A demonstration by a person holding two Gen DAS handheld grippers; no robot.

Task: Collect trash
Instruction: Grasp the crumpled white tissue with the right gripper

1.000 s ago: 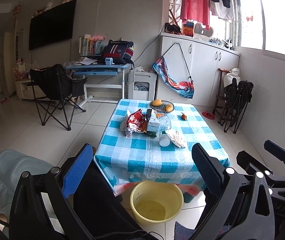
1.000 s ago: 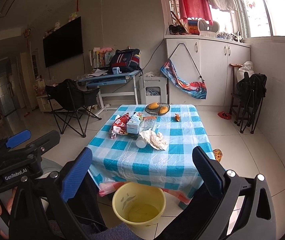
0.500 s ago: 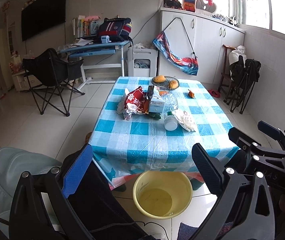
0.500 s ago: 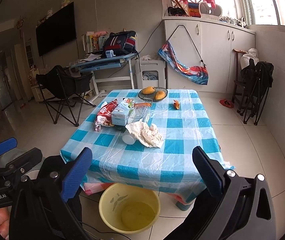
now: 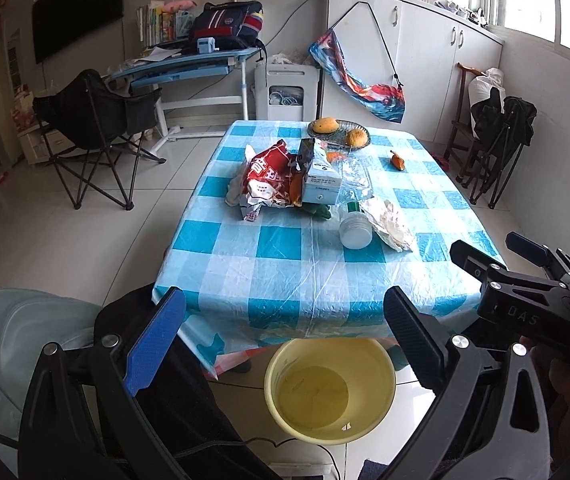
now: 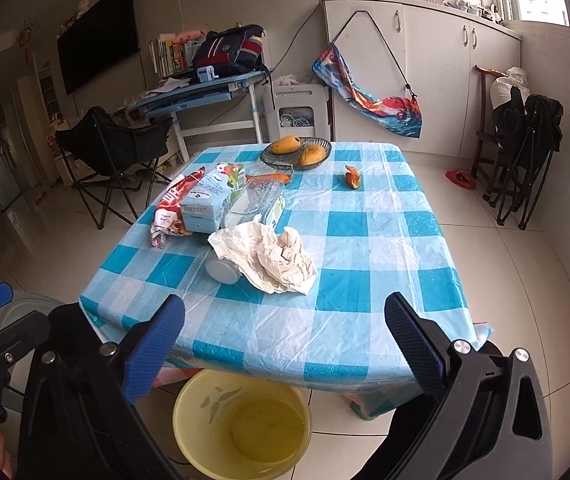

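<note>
Your left gripper [image 5: 283, 326] hangs above the near edge of the worktop [image 5: 285, 264], its fingers [image 5: 155, 338] spread wide apart and holding nothing. Your right gripper [image 6: 285, 330] sits likewise over the near edge, fingers [image 6: 413, 346] wide apart and empty; its body also shows at the right of the left wrist view [image 5: 525, 300].

The worktop carries a blue-and-white checked plastic cloth [image 6: 365, 240]. The trash lies grouped left of centre: a red snack bag [image 5: 267, 178] touching a light blue carton [image 5: 319, 182], a clear plastic tray [image 6: 255, 200] just beside the carton, a crumpled white paper wrapper [image 6: 277, 258] nearer you, and a white bottle [image 5: 355, 230] lying on its side, partly under the wrapper. A small orange scrap [image 6: 353, 178] lies apart toward the far right.

At the far edge stands a glass bowl [image 6: 297, 152] holding two mangoes [image 6: 285, 144]. A yellow basin [image 6: 241, 424] stands on the floor below the near edge of the worktop, between your two grippers. A black folding chair [image 5: 97, 120] stands well left of the worktop.
</note>
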